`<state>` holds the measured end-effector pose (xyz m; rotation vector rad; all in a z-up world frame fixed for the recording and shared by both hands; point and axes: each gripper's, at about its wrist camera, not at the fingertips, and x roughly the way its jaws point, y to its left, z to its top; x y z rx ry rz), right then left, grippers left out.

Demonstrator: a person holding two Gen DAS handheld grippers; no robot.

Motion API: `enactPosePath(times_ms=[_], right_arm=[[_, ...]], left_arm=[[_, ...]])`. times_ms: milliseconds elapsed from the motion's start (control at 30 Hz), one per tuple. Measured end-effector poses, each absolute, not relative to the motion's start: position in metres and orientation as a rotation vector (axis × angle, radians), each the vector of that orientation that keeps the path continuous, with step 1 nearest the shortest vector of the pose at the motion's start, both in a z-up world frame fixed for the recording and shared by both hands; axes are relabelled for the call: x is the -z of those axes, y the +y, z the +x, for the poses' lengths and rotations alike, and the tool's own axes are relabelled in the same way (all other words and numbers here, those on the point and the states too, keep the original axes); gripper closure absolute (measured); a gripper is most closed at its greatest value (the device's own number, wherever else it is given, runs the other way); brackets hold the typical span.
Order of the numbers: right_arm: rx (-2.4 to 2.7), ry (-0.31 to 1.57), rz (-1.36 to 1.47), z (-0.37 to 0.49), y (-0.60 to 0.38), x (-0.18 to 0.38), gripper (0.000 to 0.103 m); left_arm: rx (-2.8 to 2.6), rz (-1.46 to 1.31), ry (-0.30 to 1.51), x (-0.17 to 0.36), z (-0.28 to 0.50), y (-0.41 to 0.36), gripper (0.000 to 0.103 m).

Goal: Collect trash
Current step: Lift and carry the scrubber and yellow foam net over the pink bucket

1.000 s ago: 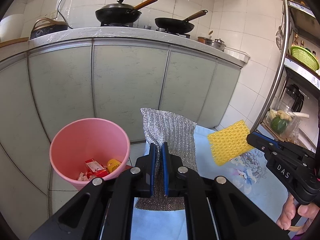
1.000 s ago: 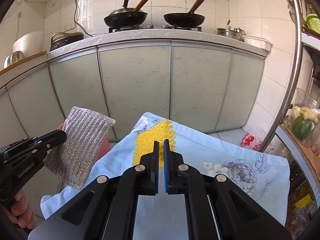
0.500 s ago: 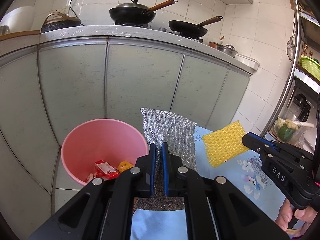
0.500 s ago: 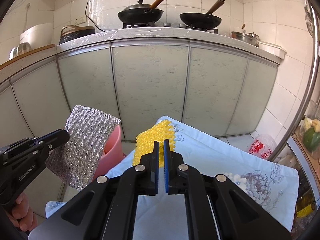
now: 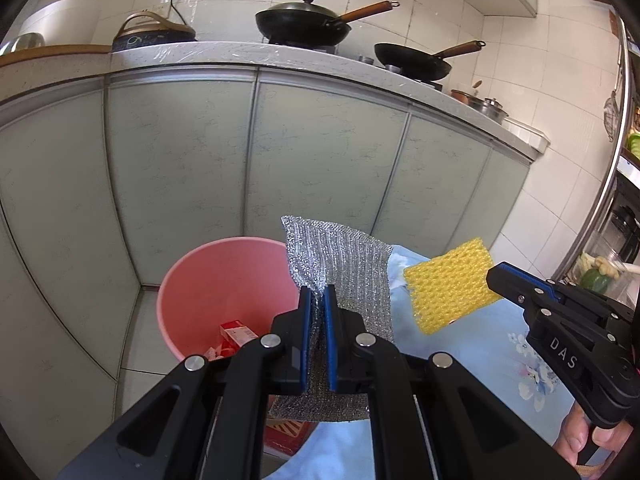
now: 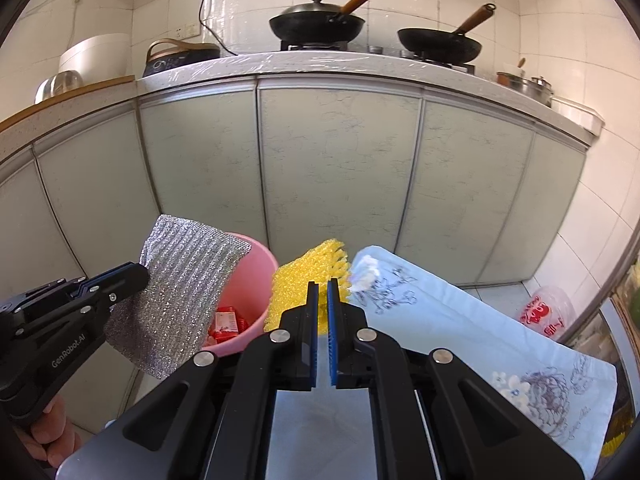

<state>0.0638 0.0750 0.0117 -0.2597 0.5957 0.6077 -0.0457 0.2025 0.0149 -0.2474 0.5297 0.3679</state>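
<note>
Clamped tight, the left gripper (image 5: 319,294) pinches a silver scouring cloth (image 5: 344,256) between its blue pads, and the cloth stands up above the fingertips while its lower part hangs behind the black jaw arms, mostly hidden. Its top edge overlaps the right rim of the pink bucket (image 5: 188,280) in the left wrist view; in the right wrist view the same cloth covers the bucket's left half, so only part of the rim shows there.

Inside the bucket lies a red packet (image 5: 237,332) with some paler scraps beside it (too small and too cut off by the gripper body to identify).

To the right, the right gripper (image 6: 322,290) is likewise closed, its jaws gripping a yellow mesh sponge (image 5: 452,284) by one edge. From its own camera only the upper part of the sponge shows past the pads. It hangs in the air near the bucket, over the corner of the pale blue floral cloth (image 6: 460,320) that covers the table.

A fingertip (image 5: 576,440) of the person's hand shows at the lower right edge of the left wrist view, under the right gripper's handle. Behind everything run grey-green cabinet doors (image 6: 336,168), with two black woks (image 6: 316,24) on the stove above.
</note>
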Motion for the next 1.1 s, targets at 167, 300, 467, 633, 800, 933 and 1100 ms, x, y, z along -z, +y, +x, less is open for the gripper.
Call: enactPosePath(times_ms=[167,300,467,633,800,933,1100], right_arm=[[-0.633,0.604,-0.266,0.069,0.091,-0.007,0.098],[-0.65,0.612,-0.272,0.075,0.103,-0.002,0.098],[-0.674,0.626,-0.277,0.081,0.116,0.005,0.098],[-0.697,0.634,-0.291,0.084,0.132,0.012,0.099],[-0.711,0.64,-0.298,0.088,0.148,0.018,0.099],[-0.712,0.639,-0.309,0.092,0.159,0.023,0.099],[-0.709,0.653,-0.329,0.098,0.17,0.034,0.099]], left_arm=[[-0.405,-0.262,0.538,-0.009,-0.044,0.22,0.097],[-0.431,-0.268,0.547,-0.004,-0.041,0.233,0.097],[-0.466,-0.281,0.556,0.001,-0.036,0.248,0.097],[-0.493,-0.269,0.557,0.006,-0.031,0.256,0.097],[-0.52,-0.249,0.558,0.011,-0.022,0.264,0.097],[-0.54,-0.242,0.568,0.017,-0.016,0.271,0.097],[-0.563,-0.243,0.591,0.029,-0.008,0.283,0.097]])
